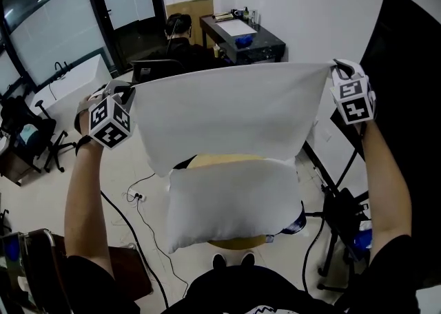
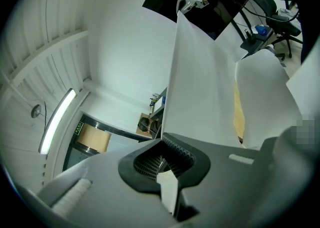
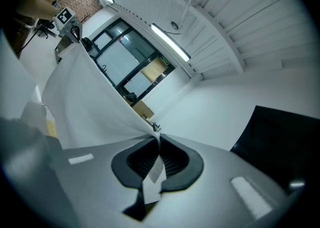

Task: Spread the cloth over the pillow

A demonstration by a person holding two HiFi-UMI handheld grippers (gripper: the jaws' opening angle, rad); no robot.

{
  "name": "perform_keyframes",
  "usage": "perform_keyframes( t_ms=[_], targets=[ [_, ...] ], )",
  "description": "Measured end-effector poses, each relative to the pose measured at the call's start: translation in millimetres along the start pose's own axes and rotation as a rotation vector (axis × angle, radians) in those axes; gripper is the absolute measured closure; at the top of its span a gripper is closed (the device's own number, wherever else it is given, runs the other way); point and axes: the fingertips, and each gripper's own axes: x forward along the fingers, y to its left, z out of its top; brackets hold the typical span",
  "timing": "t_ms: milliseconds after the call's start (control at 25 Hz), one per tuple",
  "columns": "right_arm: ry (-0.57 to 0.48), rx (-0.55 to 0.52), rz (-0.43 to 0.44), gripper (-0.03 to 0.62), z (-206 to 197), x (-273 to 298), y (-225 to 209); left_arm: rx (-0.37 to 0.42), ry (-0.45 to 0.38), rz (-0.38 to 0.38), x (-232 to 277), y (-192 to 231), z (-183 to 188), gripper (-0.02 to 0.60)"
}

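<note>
Cloth (image 1: 227, 109) is clamped in my left tongs (image 2: 166, 169) and right tongs (image 3: 156, 154); if one corner slips, it misses the pillow (image 1: 231, 206).

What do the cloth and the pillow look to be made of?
Cloth: thin white fabric, matte, probably woven; it hangs limp and puckers at the pinched corners.
Pillow: white matte fabric cover, likely soft filling, judging by its puffed, rounded edges.

The pillow (image 1: 234, 204) hides most of my worktop (image 1: 220, 162); the cloth (image 1: 227, 109) hides its rim at 12 o'clock.
</note>
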Motion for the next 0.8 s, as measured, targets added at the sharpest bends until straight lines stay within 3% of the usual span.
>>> perform_keyframes(
  t_ms=[320, 800],
  targets=[
    [0.039, 0.12, 0.055, 0.585, -50.1, 8.8, 22.0, -0.011, -0.003, -0.05, 8.7, -35.0, 8.9, 0.58],
    [0.021, 0.209, 0.075, 0.585, -88.3, -32.0, 42.0, -0.022, -0.05, -0.065, -22.8, -84.7, 13.8, 0.58]
  ],
)
